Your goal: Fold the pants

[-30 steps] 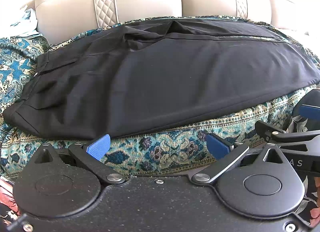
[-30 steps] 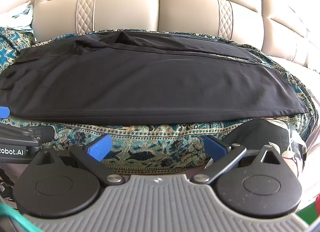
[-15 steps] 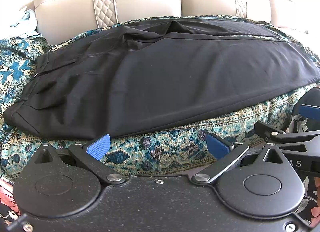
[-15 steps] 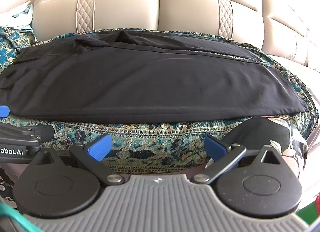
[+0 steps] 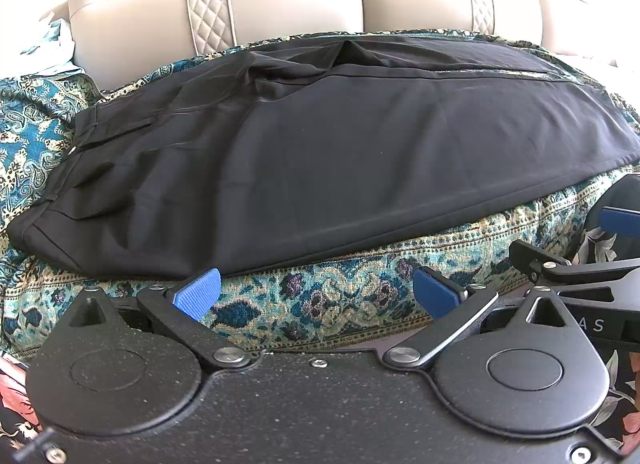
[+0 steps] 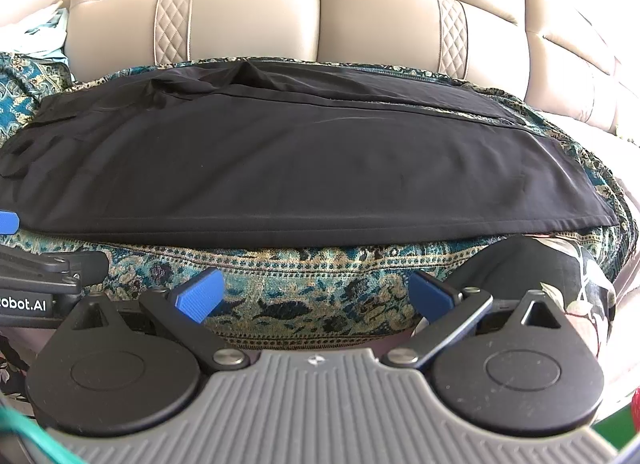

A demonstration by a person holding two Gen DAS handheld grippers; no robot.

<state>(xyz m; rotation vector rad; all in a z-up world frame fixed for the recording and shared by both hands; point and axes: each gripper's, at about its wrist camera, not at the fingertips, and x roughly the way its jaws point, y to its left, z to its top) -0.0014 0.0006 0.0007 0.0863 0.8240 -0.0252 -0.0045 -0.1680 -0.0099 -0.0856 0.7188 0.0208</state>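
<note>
Black pants [image 5: 320, 159] lie flat, folded lengthwise, on a teal patterned cloth [image 5: 328, 300] over a sofa seat. The waist end is at the left, the leg hems at the right; they also show in the right wrist view [image 6: 296, 167]. My left gripper [image 5: 316, 294] is open and empty, just short of the pants' near edge toward the waist. My right gripper [image 6: 314, 296] is open and empty, in front of the near edge toward the hems. Each gripper shows at the edge of the other's view.
The beige leather sofa back [image 6: 320, 11] rises behind the pants. The patterned cloth [image 6: 312, 296] hangs over the seat's front edge. A floral black fabric [image 6: 568, 272] lies at the right, close to my right gripper.
Both grippers have edged very slightly forward toward the pants. Both stay open; the pants have not moved.
</note>
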